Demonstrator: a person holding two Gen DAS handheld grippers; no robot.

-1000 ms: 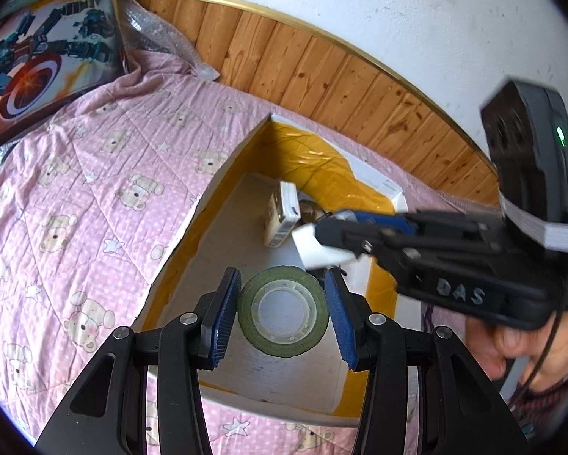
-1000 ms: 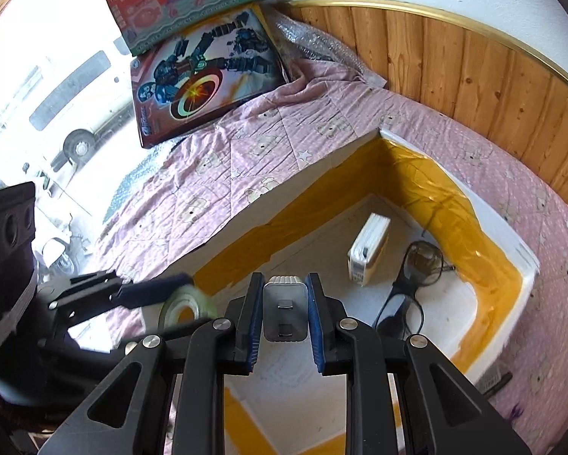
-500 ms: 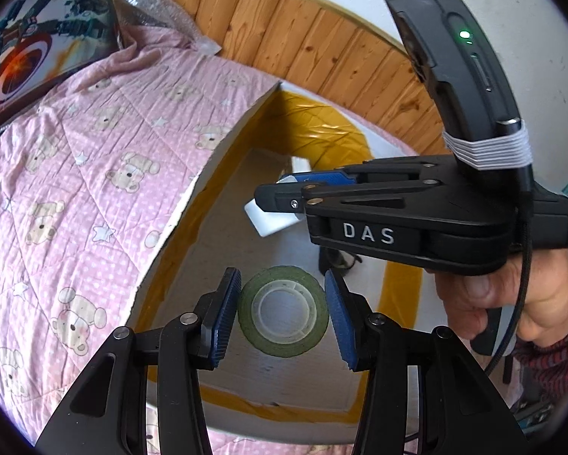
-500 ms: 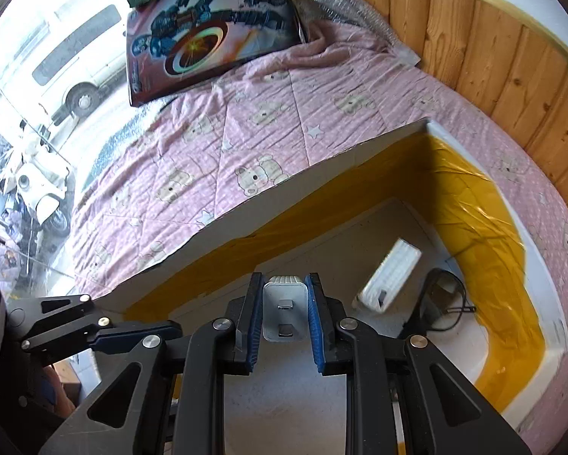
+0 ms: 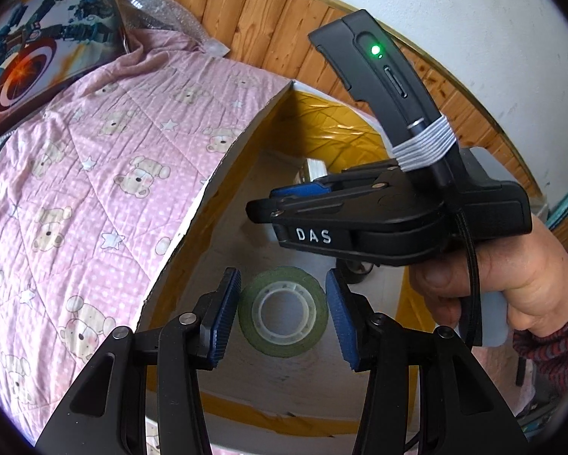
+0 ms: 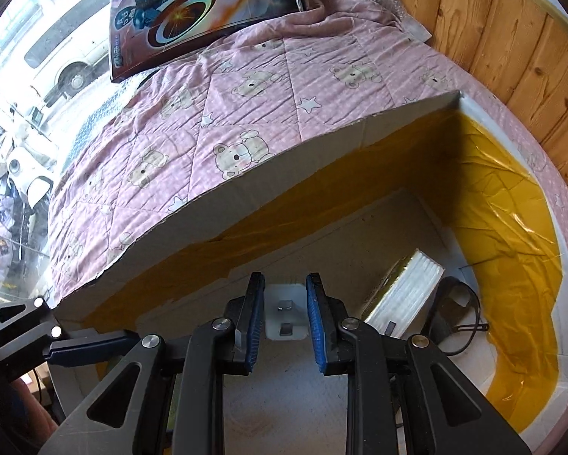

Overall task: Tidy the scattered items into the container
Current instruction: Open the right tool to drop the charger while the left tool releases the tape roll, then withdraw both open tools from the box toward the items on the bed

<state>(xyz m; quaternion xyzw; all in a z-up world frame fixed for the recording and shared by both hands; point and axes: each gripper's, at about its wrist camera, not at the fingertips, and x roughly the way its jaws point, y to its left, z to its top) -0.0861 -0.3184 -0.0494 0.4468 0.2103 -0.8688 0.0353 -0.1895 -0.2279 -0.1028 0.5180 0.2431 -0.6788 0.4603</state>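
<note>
My left gripper (image 5: 283,316) is shut on a green tape roll (image 5: 283,313) and holds it above the floor of the white box (image 5: 223,168) with yellow tape inside. My right gripper (image 6: 286,318) is shut on a white plug adapter (image 6: 286,316) low inside the same box (image 6: 360,140). The right gripper (image 5: 261,210) crosses the left wrist view above the roll. The left gripper's fingers (image 6: 90,345) show at the lower left of the right wrist view.
In the box lie a white and gold packet (image 6: 405,292) and a black cable (image 6: 454,318). The box sits on a pink bear-print quilt (image 5: 94,174). A toy box (image 6: 193,11) leans at the far end. A wooden wall (image 5: 253,34) runs behind.
My right gripper has gone lower into the box with the adapter, closer to the packet. The left gripper still holds the tape roll over the box.
</note>
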